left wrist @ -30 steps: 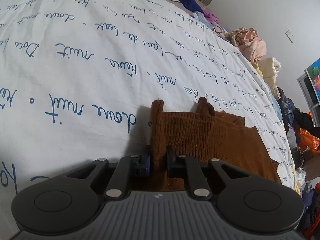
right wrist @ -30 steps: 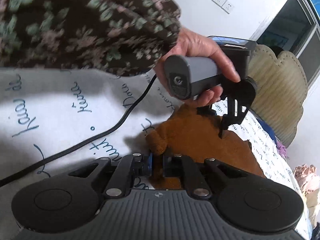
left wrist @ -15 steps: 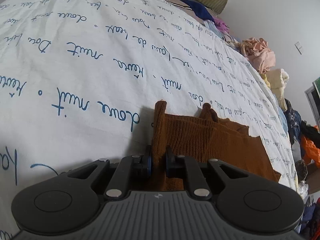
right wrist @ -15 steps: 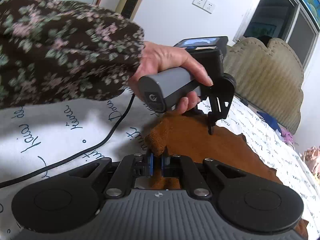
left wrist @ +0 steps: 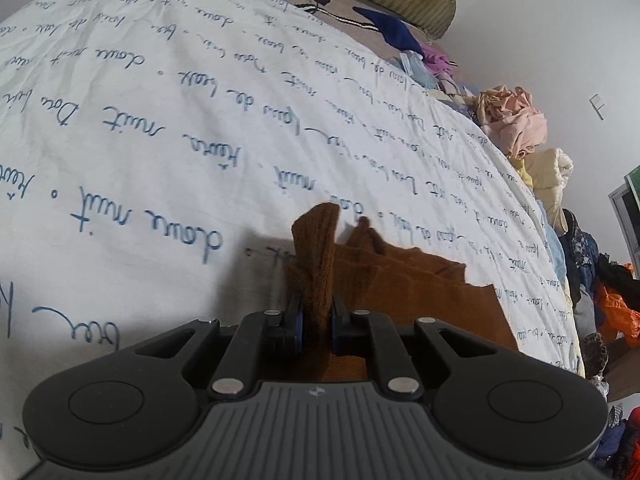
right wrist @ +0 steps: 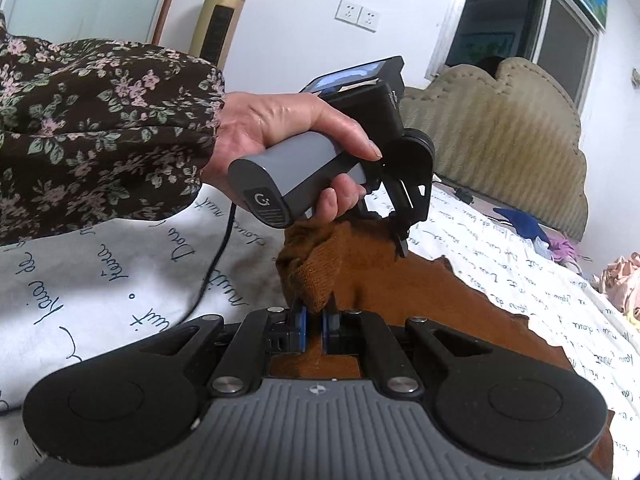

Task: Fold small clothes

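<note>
1. The brown knit garment [left wrist: 404,280] lay on the bed [left wrist: 160,128], one edge raised off the script-printed sheet.
2. The left claw [left wrist: 316,320] was clamped narrow on one corner of that edge.
3. The right claw [right wrist: 314,326] pinched the neighbouring corner likewise, just beside the left.
4. The garment's long axis ran away from both claws, so the fold likely goes forward over the flat part.

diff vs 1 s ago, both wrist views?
Both hand-held grippers, left and right, have lifted the pinched edge of the rust-brown ribbed knit garment off the white bedsheet with blue handwriting print; the gripped corners now stand up bunched. Nothing was grasped or released. Both grips stay shut, and the garment's far part stays flat.
</note>
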The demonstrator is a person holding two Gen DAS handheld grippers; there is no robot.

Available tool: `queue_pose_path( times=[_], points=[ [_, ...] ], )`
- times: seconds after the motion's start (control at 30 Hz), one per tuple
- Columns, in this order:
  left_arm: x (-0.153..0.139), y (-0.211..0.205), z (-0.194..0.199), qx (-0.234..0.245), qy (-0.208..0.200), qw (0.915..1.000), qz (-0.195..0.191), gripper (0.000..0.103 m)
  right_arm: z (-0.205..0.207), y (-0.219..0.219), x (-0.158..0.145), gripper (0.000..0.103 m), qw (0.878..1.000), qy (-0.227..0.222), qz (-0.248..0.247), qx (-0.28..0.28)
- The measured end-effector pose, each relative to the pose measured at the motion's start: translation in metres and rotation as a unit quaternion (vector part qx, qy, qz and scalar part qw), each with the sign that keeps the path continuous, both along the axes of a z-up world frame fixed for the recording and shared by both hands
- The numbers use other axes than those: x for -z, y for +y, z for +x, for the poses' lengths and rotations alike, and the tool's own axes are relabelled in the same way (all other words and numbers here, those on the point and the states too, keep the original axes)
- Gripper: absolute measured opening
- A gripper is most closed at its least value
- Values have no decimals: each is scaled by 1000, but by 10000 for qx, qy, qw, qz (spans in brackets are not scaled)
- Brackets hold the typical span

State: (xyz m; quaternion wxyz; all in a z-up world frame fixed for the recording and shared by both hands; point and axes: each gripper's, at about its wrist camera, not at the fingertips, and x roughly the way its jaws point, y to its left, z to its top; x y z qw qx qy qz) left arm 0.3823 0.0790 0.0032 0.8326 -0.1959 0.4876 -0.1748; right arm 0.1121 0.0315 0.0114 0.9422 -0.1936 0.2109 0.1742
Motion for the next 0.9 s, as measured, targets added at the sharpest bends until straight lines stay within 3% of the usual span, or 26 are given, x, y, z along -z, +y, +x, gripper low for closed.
queue_pose_path(
  times=[0.37, 0.77, 0.9],
  points=[
    [-30, -53, -4, 31, -126, 9999, 113, 12, -3, -54, -18, 8, 9988, -267, 347, 236],
    [-55, -180, -8, 381, -388, 9980, 326, 6, -9, -145, -22, 8, 9947, -445, 591, 716],
    [-56, -219, -15, 637, -381, 9971, 143, 6, -6, -188, -19, 8, 9900, -236, 928, 1035]
  ],
)
